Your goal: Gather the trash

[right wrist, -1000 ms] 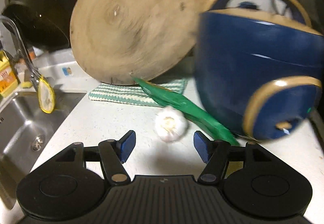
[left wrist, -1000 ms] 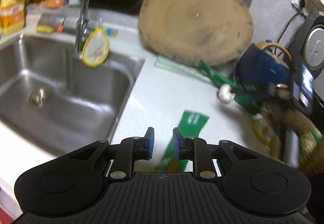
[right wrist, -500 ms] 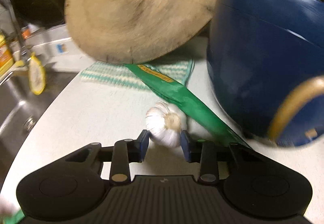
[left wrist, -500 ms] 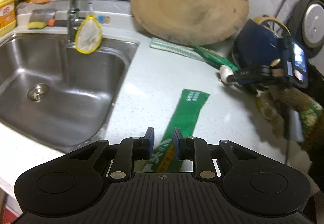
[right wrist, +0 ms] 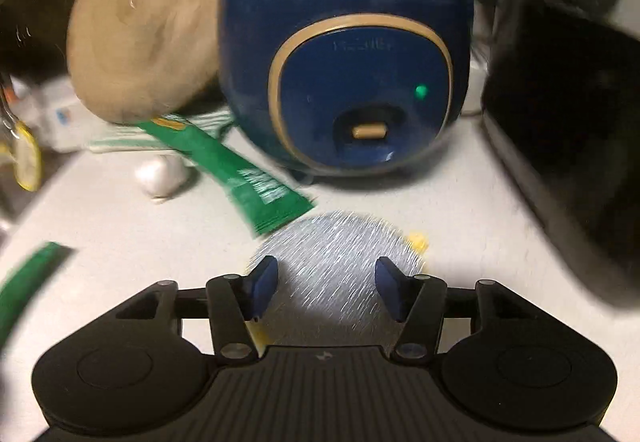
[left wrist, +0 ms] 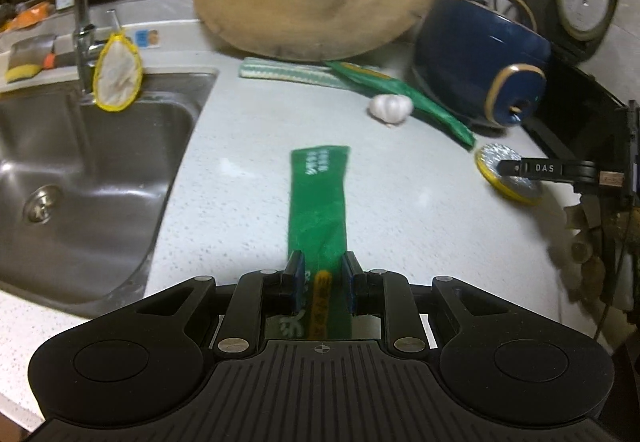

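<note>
Since a moment ago, my right tongs [right wrist: 326, 290] have let go of the garlic [right wrist: 161, 175] and swung right; they now hang level over the foil lid [right wrist: 340, 274], fingers apart. My left tongs [left wrist: 322, 282], level over the counter [left wrist: 408, 210], stay clamped on the green wrapper [left wrist: 318, 198], which stretches straight ahead. A second wrapper [left wrist: 400, 98] lies far ahead, right.
</note>
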### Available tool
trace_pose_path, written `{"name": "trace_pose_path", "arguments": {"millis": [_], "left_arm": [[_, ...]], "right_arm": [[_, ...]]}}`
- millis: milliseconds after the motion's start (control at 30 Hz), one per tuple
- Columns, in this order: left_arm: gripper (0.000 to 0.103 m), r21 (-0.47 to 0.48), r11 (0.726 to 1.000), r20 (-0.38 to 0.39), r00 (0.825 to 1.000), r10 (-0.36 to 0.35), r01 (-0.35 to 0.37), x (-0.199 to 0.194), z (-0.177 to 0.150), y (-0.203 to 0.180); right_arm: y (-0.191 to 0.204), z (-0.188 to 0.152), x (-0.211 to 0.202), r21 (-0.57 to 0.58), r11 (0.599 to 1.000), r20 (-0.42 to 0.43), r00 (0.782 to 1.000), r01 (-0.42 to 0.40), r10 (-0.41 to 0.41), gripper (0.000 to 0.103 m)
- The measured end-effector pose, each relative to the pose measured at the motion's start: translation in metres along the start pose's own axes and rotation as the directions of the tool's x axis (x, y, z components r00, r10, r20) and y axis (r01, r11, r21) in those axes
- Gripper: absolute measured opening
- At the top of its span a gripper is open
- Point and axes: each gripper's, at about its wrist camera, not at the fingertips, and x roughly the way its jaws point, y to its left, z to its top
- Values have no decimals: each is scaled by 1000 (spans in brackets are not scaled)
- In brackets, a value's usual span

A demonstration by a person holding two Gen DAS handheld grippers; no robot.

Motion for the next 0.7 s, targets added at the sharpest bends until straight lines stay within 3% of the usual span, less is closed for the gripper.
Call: {"name": "trace_pose_path", "arguments": {"millis": [100,167,200,300,400,467,533,700], "left_arm": [[23,3,1000,6,1000,-11,11,-5,-4,3],[23,2,1000,18,1000,-26,26,-11,-7,6],[23,1,999,19,999,-32,32,-12,-8,8],[23,-18,999,25,999,-37,38,-17,-11,12],[23,-51,998,45,998,-45,47,-22,-12,14],[23,-60,997,55,997,-46,49,-28,-14,14],[23,-74,996,58,997,-41,45,-33,-17,15],[23,-104,995,48,999,-2,7,-42,-18,16]], "right_arm": [[21,-21,-18,-51,998,-6,999,-47,46,55],[38,-34,-23,-66,991,-58,992,-115,111,43],[44,-41,-29,-69,988,-52,989,-139,136,42],[62,-53,-48,-125,982,-46,990,-140,135,42],[63,-45,-63,-180,981,23,997,-67,72,47],[51,-29,-62,-152,988,68,998,4,7,66],[33,-15,-54,-98,994,96,994,58,-48,76],[-12,21,-3,-2,991,26,991,132,-132,77]]}}
